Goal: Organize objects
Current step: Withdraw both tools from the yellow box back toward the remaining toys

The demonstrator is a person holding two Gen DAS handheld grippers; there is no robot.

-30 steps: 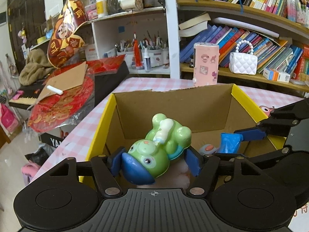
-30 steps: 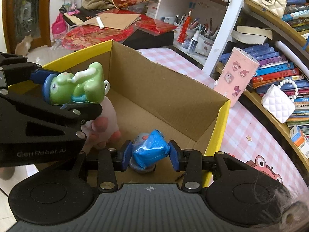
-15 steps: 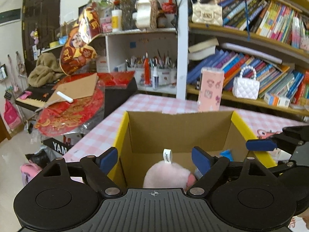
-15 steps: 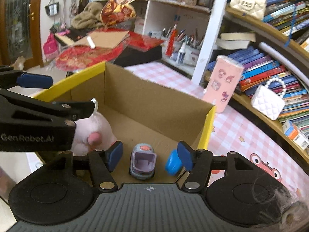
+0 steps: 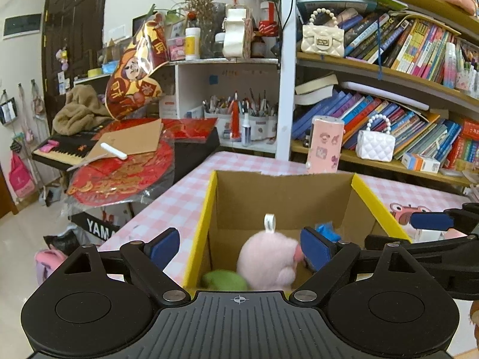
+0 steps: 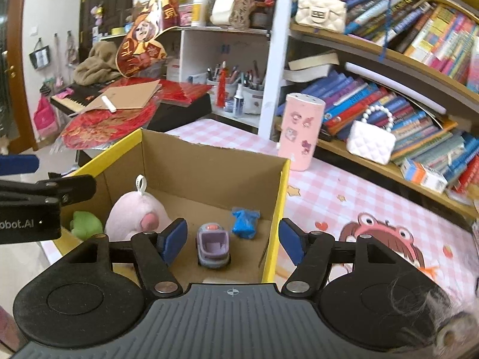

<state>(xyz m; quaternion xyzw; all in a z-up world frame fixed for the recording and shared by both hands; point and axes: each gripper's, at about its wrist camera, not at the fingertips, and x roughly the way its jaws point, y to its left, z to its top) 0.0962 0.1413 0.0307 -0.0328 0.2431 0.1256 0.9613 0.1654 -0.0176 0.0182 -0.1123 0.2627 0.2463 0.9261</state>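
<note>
Left wrist view
Left hand-held gripper (image 5: pixel 239 246): spread wide, nothing pinched; its jaws have just been opening, so the green toy it carried lies below it.
Box (image 5: pixel 378 206): open cardboard carton with yellow rims on the pink checked surface (image 5: pixel 179 197); it serves as the bin for the loose toys.
Pink plush (image 5: pixel 268 258): sits upright in the box near the front, tag loop up, partly behind the right pad.
Green toy (image 5: pixel 224 281): low in the box's near left corner, touching the plush; only its top shows.
Blue toy (image 5: pixel 327 229): peeks out behind the right pad, deeper in the box.

Right wrist view
Right hand-held gripper (image 6: pixel 232 242): spread, empty; its jaws have just been opening, and the box's right wall stands between the pads without touching them.
Blue toy (image 6: pixel 245 222): on the box floor close to the right wall, free of the pads.
Toy car (image 6: pixel 213 248): upright on the floor beside the blue toy, just apart from it.
Pink plush (image 6: pixel 134 218): left of the car, with the green toy (image 6: pixel 86 224) at its far side.
Progress, as I judge it: both loads are dropped; the grippers look free to fetch more.
</note>
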